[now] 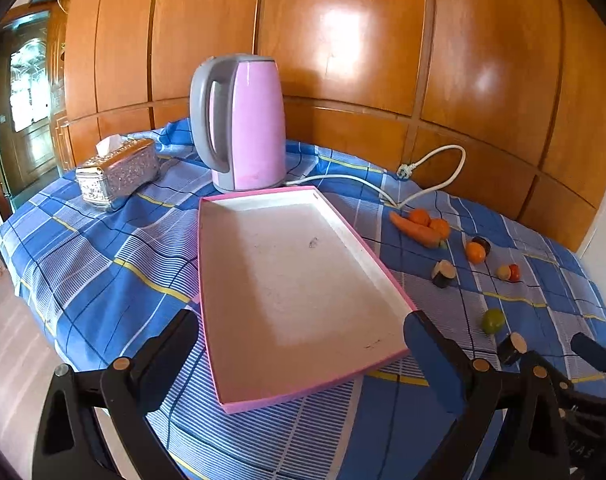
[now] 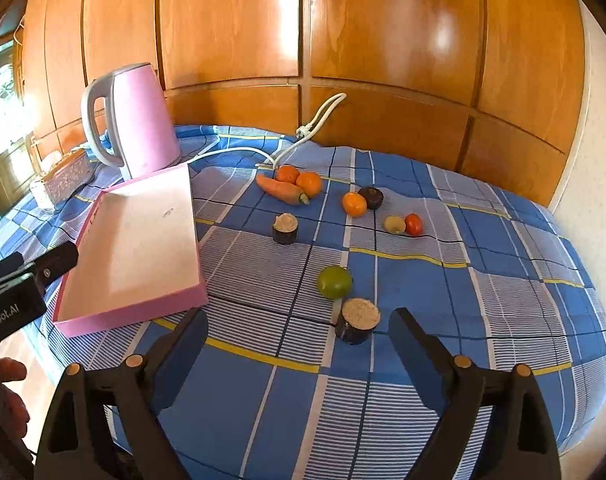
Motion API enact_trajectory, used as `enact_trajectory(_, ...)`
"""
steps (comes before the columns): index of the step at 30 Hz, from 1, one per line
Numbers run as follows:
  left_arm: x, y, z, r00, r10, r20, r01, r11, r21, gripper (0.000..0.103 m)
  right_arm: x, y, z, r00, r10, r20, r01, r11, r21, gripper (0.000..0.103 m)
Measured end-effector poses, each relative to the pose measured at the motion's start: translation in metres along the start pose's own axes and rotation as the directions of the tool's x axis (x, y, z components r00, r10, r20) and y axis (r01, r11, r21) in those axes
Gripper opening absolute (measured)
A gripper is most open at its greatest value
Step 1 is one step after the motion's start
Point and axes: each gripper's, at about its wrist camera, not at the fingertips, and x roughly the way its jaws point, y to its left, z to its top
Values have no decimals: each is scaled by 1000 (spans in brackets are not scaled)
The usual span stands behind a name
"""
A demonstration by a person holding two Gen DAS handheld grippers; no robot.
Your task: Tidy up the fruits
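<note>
The left tongs (image 1: pixel 303 344) stand spread wide, gripping nothing, straddling the near end of the shallow pink cardboard tray (image 1: pixel 303 394). The right tongs (image 2: pixel 299 344) gape too, empty; a dark cut cylinder with a pale top (image 2: pixel 357 321) sits just ahead between their tips, a round green fruit (image 2: pixel 334 282) just beyond, and oranges (image 2: pixel 309 183) and an orange carrot (image 2: pixel 282 190) farther out on the blue checked cloth (image 2: pixel 463 300).

Glossy wooden wall panels (image 2: pixel 343 32) rise behind the table's blue checked cloth (image 2: pixel 483 280); a glazed door (image 1: pixel 27 92) stands left of the panels.
</note>
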Motion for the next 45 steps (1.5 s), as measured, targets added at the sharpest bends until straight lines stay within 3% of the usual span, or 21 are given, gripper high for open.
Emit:
enact_trajectory(18, -4, 2, 1, 995, 92, 47, -94, 994, 55, 103, -6, 2, 3, 998, -41, 40, 42, 999, -31, 91)
enact_trajectory(36, -5, -4, 0, 995, 96, 35, -99, 991, 85, 103, -9, -17, 0, 999, -35, 42, 34, 999, 30, 71)
enact_trajectory(45, -1, -11, -2, 997, 72, 18, -74, 991, 115, 103, -6, -26, 1, 999, -44, 33, 42, 998, 43, 54)
